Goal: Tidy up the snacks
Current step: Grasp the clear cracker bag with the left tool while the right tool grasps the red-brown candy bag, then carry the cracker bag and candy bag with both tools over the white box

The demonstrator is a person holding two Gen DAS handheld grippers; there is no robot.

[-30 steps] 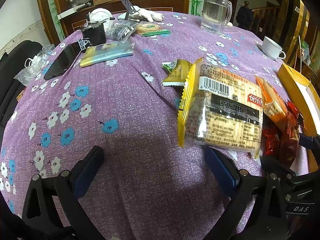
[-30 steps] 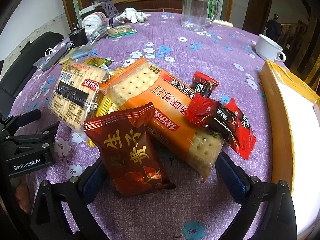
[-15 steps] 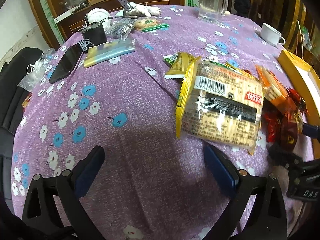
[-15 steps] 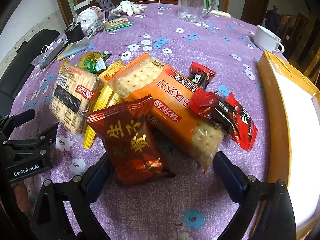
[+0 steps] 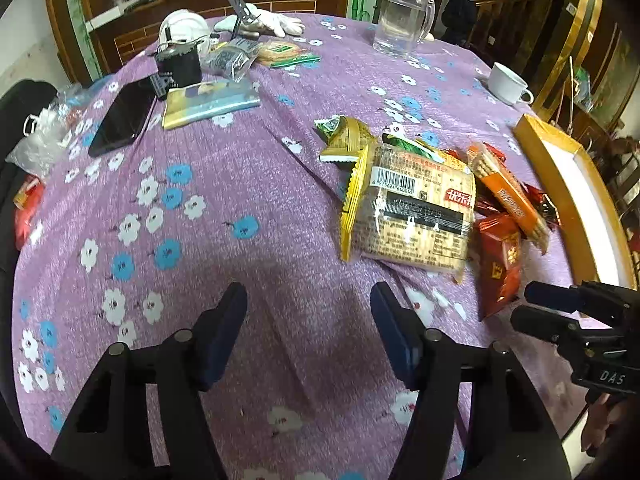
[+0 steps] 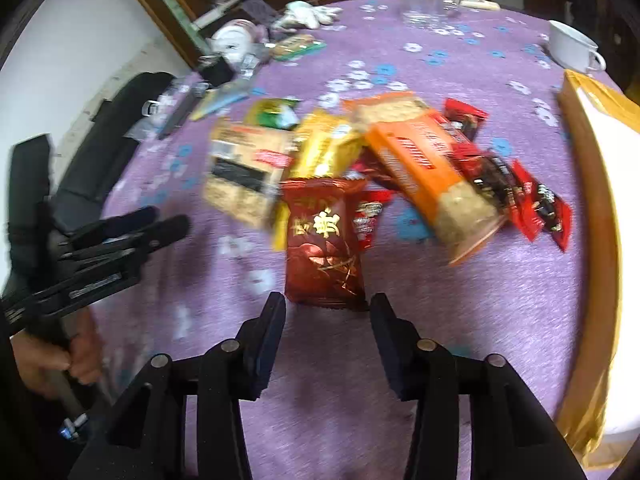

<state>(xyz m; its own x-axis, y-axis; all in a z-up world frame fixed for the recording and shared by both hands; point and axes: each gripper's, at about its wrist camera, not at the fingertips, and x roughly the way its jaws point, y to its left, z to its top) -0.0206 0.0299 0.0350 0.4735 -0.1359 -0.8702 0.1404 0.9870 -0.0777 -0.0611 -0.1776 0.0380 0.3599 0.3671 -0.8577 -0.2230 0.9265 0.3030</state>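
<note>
Left wrist view: left gripper [image 5: 308, 316] hovers low over the purple floral tablecloth [image 5: 224, 208], jaws apart, nothing between them. Ahead and to the right lies the snack pile. Nearest is the yellow cracker pack [image 5: 408, 216], barcode side up, flat on the cloth. Just behind it, a small yellow-and-green wrapped snack [image 5: 344, 140]. To its right the orange cracker pack [image 5: 508, 196] leans on edge, touching the yellow pack, with a dark red snack packet [image 5: 500, 268] below it. The gold-rimmed tray [image 5: 560, 184] sits at the far right, near the pile but apart from it. The right gripper [image 5: 548, 308] shows at the right edge, side-on. Far side of the table: glass mug [image 5: 404, 20], white cup [image 5: 508, 84], black phone [image 5: 124, 116], white glove [image 5: 268, 24]. Right wrist view, motion-blurred: right gripper [image 6: 326, 320] has its jaws apart, empty, tips just short of the near edge of the dark red snack packet [image 6: 324, 244], which lies flat with gold characters up. Behind it sit the yellow cracker pack [image 6: 244, 172], the orange cracker pack [image 6: 428, 164] and small red candy wrappers [image 6: 536, 204]; the wrappers touch the orange pack. The tray's gold rim [image 6: 600, 216] runs along the right. The left gripper [image 6: 132, 228] appears at the left edge with its fingers close together from this angle.
</note>
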